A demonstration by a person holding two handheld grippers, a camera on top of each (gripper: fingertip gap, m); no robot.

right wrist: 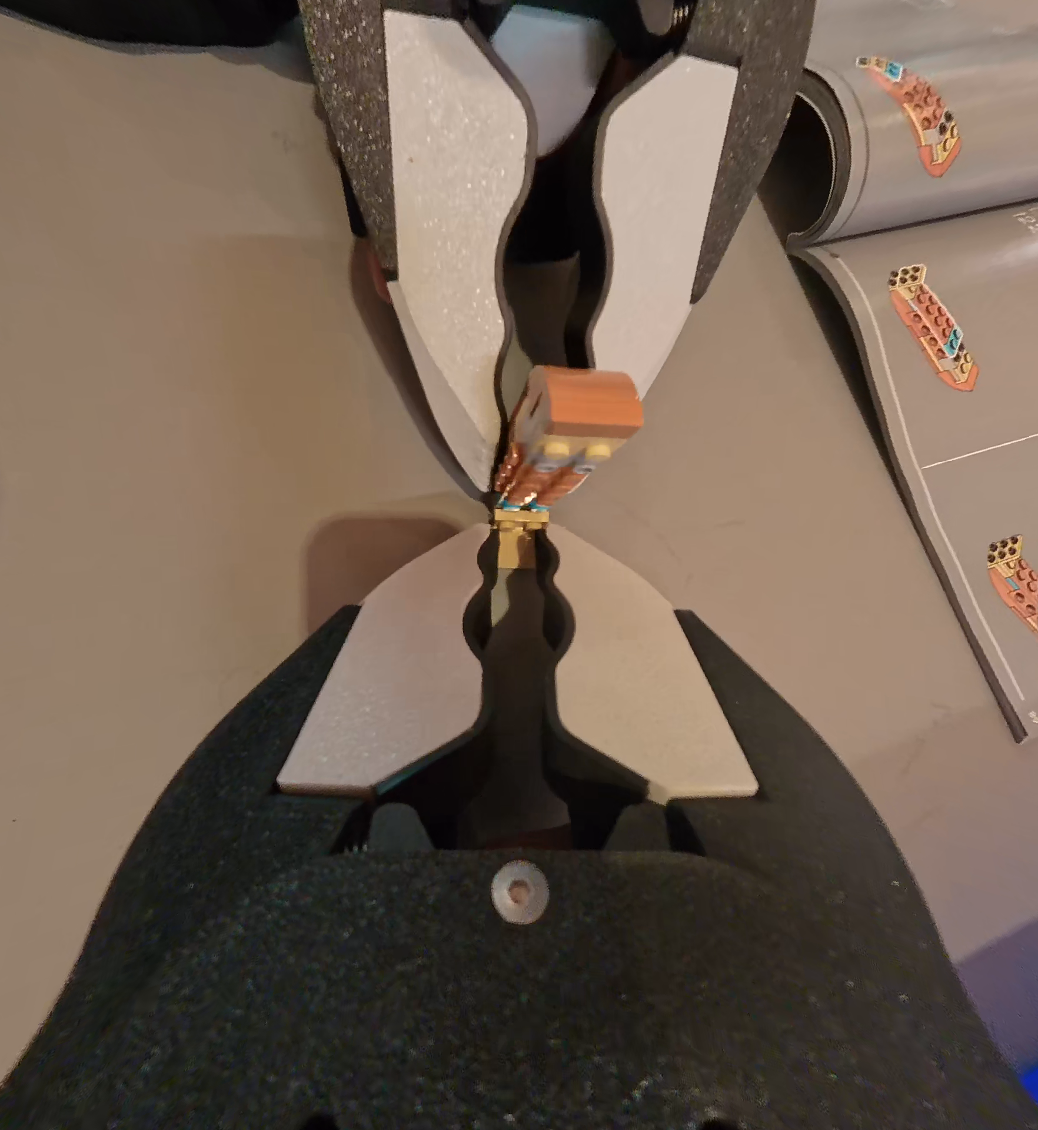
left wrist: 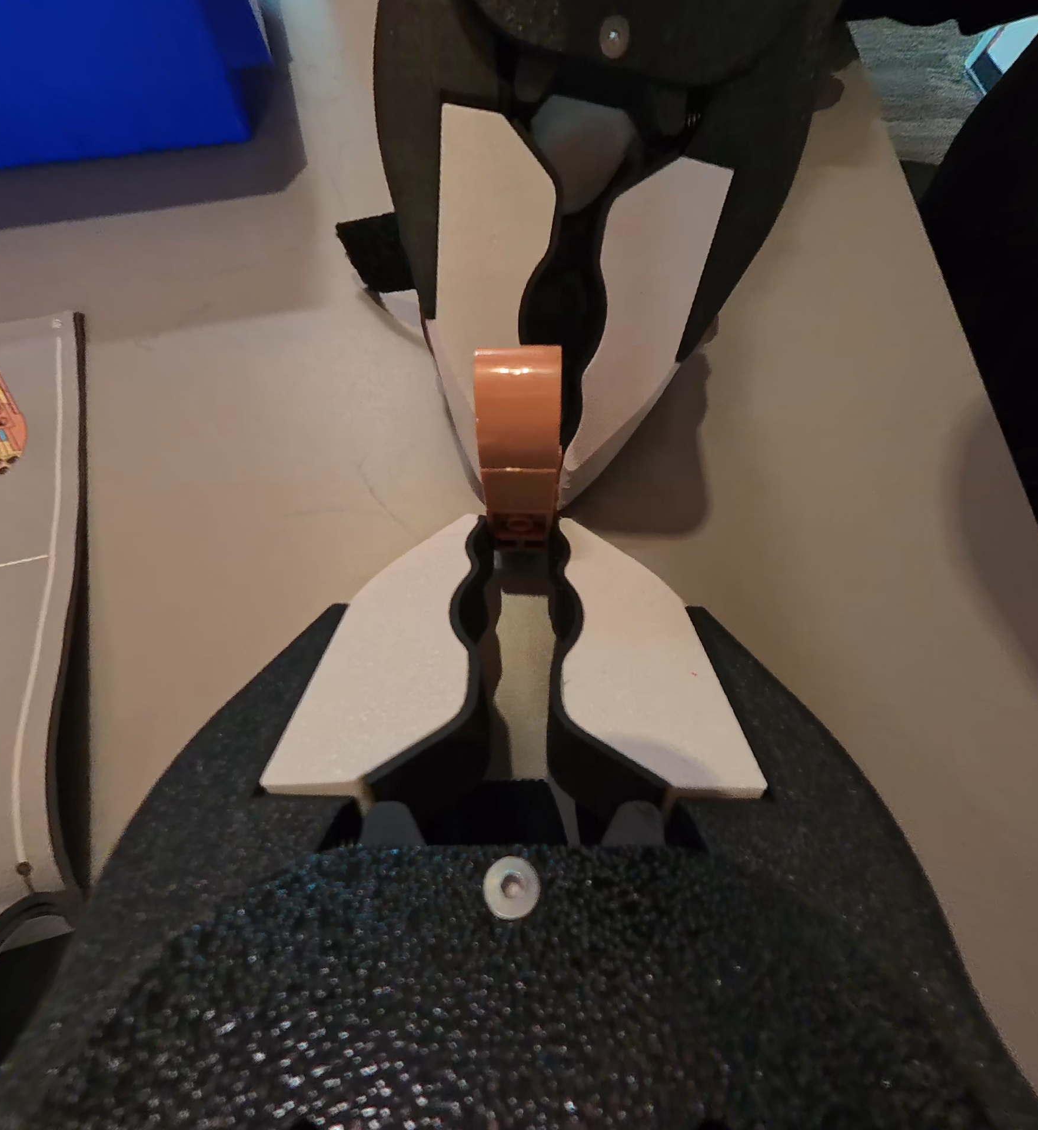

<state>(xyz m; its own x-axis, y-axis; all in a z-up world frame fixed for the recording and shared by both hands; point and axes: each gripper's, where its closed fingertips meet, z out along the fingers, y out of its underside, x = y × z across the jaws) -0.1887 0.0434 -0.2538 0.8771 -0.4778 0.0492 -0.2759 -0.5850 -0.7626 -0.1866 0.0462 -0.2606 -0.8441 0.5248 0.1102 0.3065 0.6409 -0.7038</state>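
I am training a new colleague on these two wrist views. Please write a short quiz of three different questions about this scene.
1. True or false: the two grippers face each other tip to tip above the table.
2. What touches the fingertips of the left gripper? A) a blue cup B) a brown brick assembly C) nothing
3. Fill in: the open booklet shows pictures of a ____ model.

Key
1. True.
2. B; the right gripper pinches its tan end.
3. Brick.
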